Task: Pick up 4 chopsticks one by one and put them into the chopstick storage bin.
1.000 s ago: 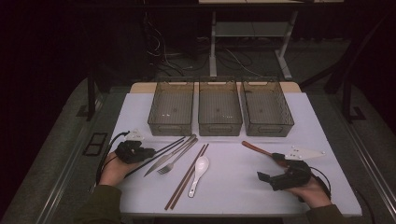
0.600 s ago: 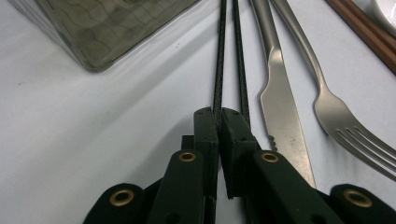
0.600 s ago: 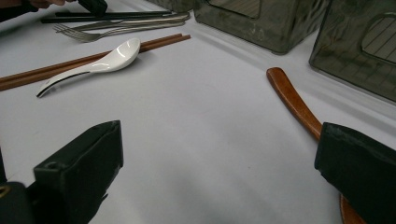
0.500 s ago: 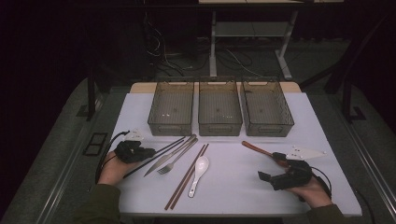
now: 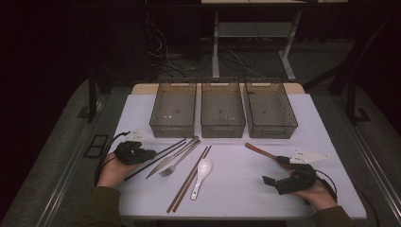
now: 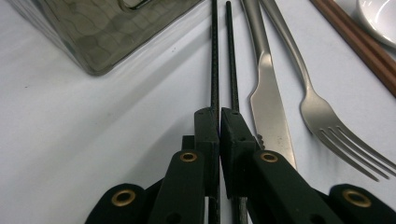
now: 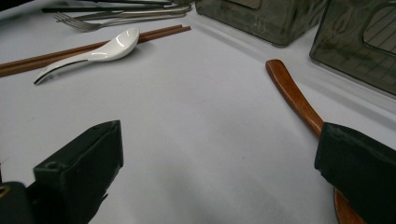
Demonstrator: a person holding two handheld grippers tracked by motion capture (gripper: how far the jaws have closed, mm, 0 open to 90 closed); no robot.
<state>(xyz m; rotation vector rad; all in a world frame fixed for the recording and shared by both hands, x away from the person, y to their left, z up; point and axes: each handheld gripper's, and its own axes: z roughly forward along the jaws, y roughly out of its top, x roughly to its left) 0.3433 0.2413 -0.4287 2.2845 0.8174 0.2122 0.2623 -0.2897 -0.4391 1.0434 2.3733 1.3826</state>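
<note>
My left gripper lies at the table's left with its jaws shut, resting right over a pair of thin black chopsticks that run on ahead of the tips. Beside them lie a steel knife and a fork. Further right are brown chopsticks and a white ceramic spoon. My right gripper rests near the front right, jaws open wide over bare table. A wooden spoon lies along its right jaw, which hides the spoon's bowl.
Three dark see-through bins stand side by side at the back of the white table top. A person's hands hold both grippers at the front edge. Dark floor, table legs and cables lie beyond.
</note>
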